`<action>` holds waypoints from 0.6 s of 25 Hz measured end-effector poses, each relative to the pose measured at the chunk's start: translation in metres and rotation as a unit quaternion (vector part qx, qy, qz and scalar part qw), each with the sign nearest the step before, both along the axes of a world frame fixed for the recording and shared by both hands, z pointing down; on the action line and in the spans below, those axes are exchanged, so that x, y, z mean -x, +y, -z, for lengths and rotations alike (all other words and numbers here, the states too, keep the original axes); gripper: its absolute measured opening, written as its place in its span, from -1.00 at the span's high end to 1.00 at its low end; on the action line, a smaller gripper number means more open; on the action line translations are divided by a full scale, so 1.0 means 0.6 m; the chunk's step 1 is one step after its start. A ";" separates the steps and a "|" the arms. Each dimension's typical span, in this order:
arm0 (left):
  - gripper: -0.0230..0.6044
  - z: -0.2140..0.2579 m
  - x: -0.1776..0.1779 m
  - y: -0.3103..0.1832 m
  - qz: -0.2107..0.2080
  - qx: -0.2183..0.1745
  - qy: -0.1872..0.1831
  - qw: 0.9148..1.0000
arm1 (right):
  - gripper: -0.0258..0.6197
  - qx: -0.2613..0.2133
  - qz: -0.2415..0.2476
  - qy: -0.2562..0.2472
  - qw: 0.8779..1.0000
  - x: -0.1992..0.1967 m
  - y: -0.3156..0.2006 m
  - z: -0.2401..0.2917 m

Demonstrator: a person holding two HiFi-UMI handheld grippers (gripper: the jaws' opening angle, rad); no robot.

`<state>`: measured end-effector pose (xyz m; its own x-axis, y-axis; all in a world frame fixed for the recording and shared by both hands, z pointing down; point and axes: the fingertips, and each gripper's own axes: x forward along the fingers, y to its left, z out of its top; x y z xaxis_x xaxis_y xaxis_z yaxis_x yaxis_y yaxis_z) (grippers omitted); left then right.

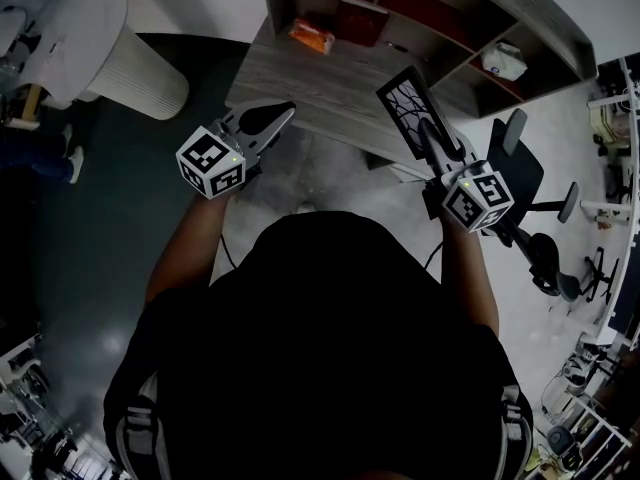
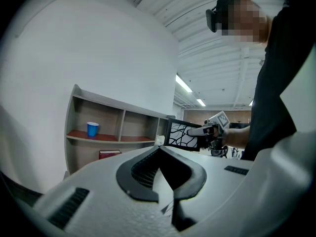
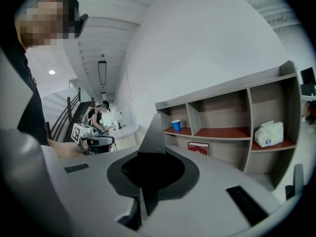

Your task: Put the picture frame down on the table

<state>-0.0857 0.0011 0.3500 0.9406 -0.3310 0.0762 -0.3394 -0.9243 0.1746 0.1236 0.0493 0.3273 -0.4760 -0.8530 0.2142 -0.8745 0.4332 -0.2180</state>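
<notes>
The picture frame (image 1: 408, 108) is black with a white, black-veined picture. It hangs tilted in the air over the near edge of the grey wooden table (image 1: 320, 78). My right gripper (image 1: 428, 133) is shut on its lower edge. In the right gripper view the frame (image 3: 153, 132) shows edge-on, rising from the jaws. The left gripper view shows the frame (image 2: 185, 135) from the front, held by the right gripper (image 2: 197, 131). My left gripper (image 1: 288, 110) is shut on nothing, level, at the table's near left edge and apart from the frame.
A shelf unit (image 1: 440, 18) at the table's back holds an orange packet (image 1: 311, 36), a red box (image 1: 360, 23), a white bag (image 1: 503, 61) and a blue cup (image 2: 92, 129). A black office chair (image 1: 520, 168) stands at the right, a white round pedestal (image 1: 100, 48) at the left.
</notes>
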 end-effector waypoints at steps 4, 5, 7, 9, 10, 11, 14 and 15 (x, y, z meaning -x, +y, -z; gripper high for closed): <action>0.88 -0.007 0.014 -0.013 -0.002 0.003 0.000 1.000 | 0.87 0.006 -0.013 -0.005 1.000 0.006 -0.011 -0.003; 0.87 -0.008 0.017 -0.015 -0.002 0.003 0.000 1.000 | 0.87 0.007 -0.015 -0.006 1.000 0.007 -0.014 -0.004; 0.87 -0.011 0.023 -0.021 -0.002 0.004 -0.001 1.000 | 0.87 0.011 -0.020 -0.005 1.000 0.010 -0.021 -0.006; 0.87 -0.014 0.029 -0.026 -0.004 0.006 -0.004 1.000 | 0.87 0.015 -0.023 -0.008 1.000 0.012 -0.028 -0.010; 0.87 -0.016 0.032 -0.029 -0.004 0.007 -0.006 1.000 | 0.87 0.017 -0.024 -0.010 1.000 0.015 -0.031 -0.012; 0.87 -0.018 0.035 -0.031 -0.005 0.008 -0.007 1.000 | 0.87 0.020 -0.025 -0.011 0.999 0.018 -0.034 -0.015; 0.87 -0.021 0.046 -0.037 -0.006 0.012 -0.009 1.000 | 0.87 0.028 -0.026 -0.010 0.999 0.029 -0.045 -0.020; 0.87 -0.020 0.051 -0.038 -0.006 0.013 -0.010 1.000 | 0.87 0.029 -0.026 -0.011 0.999 0.034 -0.049 -0.019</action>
